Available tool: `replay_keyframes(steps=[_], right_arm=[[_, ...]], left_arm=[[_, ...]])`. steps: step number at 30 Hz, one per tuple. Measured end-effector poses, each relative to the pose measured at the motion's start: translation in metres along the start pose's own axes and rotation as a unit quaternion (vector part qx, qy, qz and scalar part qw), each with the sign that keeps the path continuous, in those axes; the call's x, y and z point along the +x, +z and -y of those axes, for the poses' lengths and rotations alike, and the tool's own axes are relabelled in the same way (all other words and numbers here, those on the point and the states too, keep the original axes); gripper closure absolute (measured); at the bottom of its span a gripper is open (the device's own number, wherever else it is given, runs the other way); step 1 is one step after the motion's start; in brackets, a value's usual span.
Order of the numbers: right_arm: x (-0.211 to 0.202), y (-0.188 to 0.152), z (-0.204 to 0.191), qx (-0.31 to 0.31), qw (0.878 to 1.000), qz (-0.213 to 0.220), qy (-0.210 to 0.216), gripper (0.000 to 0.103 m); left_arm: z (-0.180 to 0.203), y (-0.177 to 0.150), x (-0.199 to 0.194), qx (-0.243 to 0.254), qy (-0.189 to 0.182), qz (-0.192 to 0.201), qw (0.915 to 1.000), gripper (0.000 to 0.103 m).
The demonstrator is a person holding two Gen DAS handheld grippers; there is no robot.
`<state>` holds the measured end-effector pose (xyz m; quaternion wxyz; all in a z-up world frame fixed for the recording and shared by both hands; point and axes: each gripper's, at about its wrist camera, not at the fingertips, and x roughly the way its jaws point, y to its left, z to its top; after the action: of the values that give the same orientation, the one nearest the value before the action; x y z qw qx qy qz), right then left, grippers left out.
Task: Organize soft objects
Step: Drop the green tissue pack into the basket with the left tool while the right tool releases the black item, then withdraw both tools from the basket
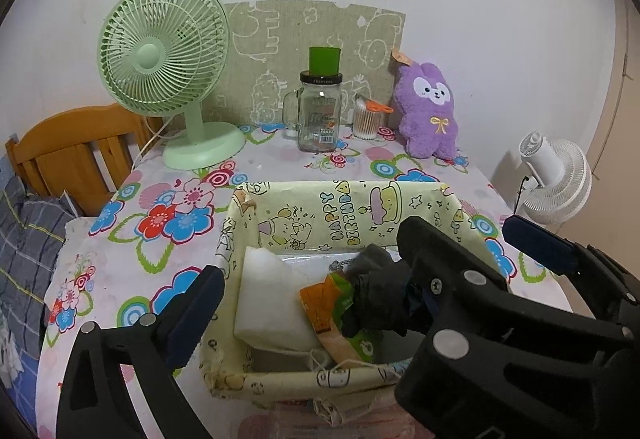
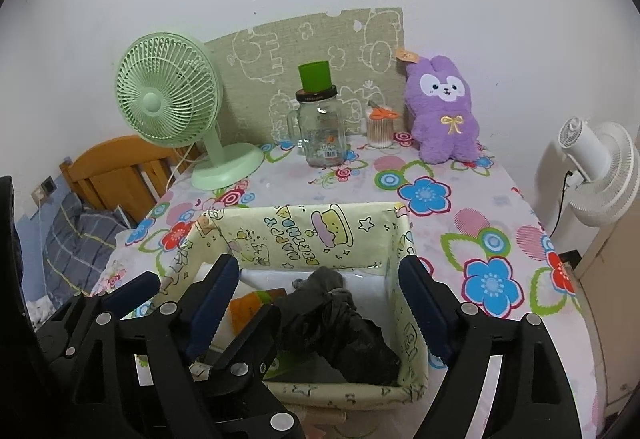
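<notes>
A yellow cartoon-print fabric basket (image 1: 360,207) (image 2: 320,235) stands on the floral table. Inside lie a white foam block (image 1: 268,299), an orange-green pouch (image 1: 336,303) (image 2: 252,303) and a crumpled black cloth (image 1: 376,291) (image 2: 340,323). A purple plush bunny (image 1: 430,111) (image 2: 444,111) sits at the table's back right against the wall. My left gripper (image 1: 312,303) is open over the basket's front. My right gripper (image 2: 320,299) is open, its fingers straddling the black cloth above the basket. The right gripper's fingers (image 1: 452,275) show in the left wrist view.
A green desk fan (image 1: 168,67) (image 2: 172,107) stands back left. A glass mug jar with a green cup on top (image 1: 320,111) (image 2: 322,119) and a cotton-swab jar (image 1: 366,119) (image 2: 382,129) stand at the back. A wooden chair (image 1: 68,151) is left, a white fan (image 2: 596,163) right.
</notes>
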<state>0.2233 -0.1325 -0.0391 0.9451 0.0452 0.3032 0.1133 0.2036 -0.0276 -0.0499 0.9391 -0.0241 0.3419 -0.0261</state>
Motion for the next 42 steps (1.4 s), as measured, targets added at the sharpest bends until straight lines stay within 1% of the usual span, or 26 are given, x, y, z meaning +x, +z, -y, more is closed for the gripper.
replay_keyframes(steps=[4,9,18,25,29,42], right_arm=[[-0.013,-0.001,-0.002,-0.001,1.0,0.009,-0.001,0.018],[-0.028,-0.007,-0.004,0.0,1.0,0.019,0.0,0.014],[-0.054,-0.02,-0.008,-0.001,1.0,0.03,-0.001,0.012],[-0.072,-0.032,-0.011,-0.001,0.999,0.04,0.006,0.011],[-0.079,-0.036,-0.012,-0.001,0.999,0.042,0.008,0.011],[-0.099,-0.051,-0.011,-0.004,0.999,0.037,-0.005,0.01]], left_arm=[[0.002,-0.003,-0.013,0.002,0.002,0.01,0.9999,0.002],[0.004,-0.009,-0.028,0.004,0.002,0.02,0.9998,0.002],[0.009,-0.023,-0.052,0.006,0.003,0.031,0.9995,0.001],[0.011,-0.035,-0.071,0.01,0.007,0.042,0.999,0.001],[0.013,-0.04,-0.078,0.012,0.007,0.044,0.9989,0.001],[0.023,-0.054,-0.095,0.023,0.004,0.046,0.9987,0.0]])
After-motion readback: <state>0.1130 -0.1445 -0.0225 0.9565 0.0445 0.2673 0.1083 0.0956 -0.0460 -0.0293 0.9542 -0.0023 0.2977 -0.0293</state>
